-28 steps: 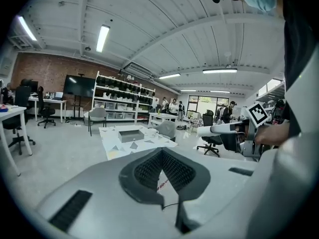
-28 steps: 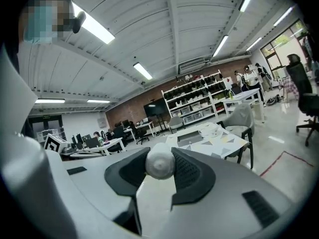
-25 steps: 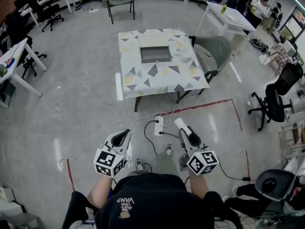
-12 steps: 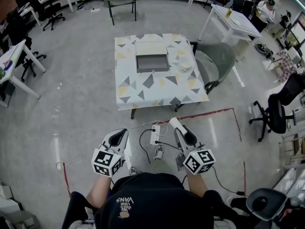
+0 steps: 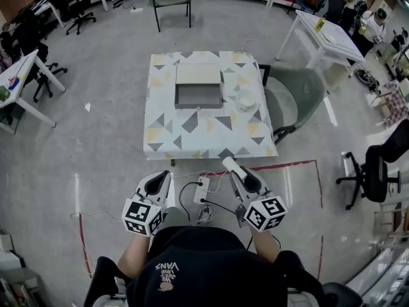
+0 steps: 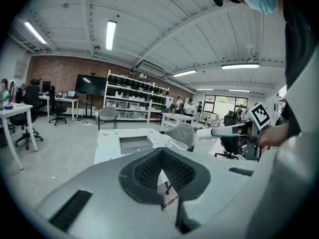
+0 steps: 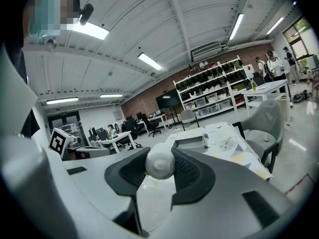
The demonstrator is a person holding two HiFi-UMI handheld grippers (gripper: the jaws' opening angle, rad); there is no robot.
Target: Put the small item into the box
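Approaching-range scene: facing a triangle-patterned bench point(image 5: 211, 133), a person in a black top point(image 5: 204, 270) printed "VANS" clamps the right gripper's point(image 5: 233, 169) jaws on a small white ball point(image 7: 159, 165), which looks round only in the right gripper view. The left gripper's point(image 5: 160, 183) jaws are closed, empty. The open grey box point(image 5: 198, 94) sits on the bench, well apart from the ball.

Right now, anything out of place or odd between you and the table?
A white power strip and loose cables lie on the floor just short of the table, by the person's feet: a trip risk. The box sits square and open; nothing spilled.
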